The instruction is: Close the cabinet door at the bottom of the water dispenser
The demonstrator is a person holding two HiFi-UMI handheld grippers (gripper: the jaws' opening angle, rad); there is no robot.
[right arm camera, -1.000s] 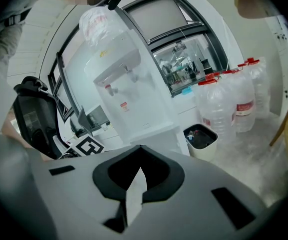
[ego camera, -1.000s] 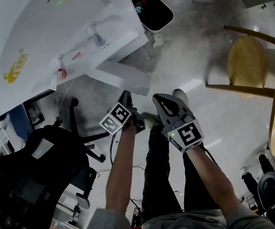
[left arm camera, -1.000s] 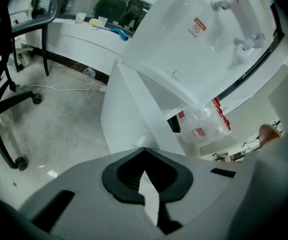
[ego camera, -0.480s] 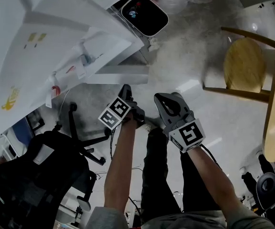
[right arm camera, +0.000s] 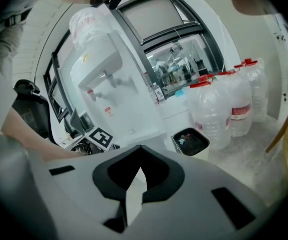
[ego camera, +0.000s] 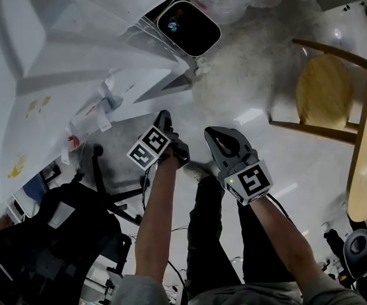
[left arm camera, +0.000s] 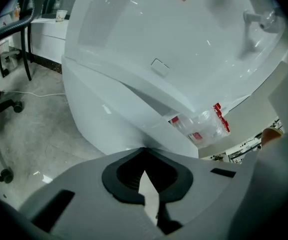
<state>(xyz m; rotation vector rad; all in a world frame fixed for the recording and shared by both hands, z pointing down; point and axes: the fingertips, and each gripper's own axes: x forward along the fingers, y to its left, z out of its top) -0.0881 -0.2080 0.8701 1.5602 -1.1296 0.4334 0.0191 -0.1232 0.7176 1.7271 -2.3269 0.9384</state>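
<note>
The tall white plastic water dispenser (right arm camera: 109,79) stands upright. Its flat white bottom cabinet door (left arm camera: 109,119) hangs ajar (free edge swung out from the body), set at an angle to the front.

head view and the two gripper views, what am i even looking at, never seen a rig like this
No robot here: a person holds a hand tool, a gripper, in each hand. The head view looks down from their head at the left gripper and right gripper, above a grey floor. Each gripper view rides on its own gripper. Both are shut and hold nothing. The left one faces the white water dispenser; a bin and a wooden chair stand nearby.
</note>
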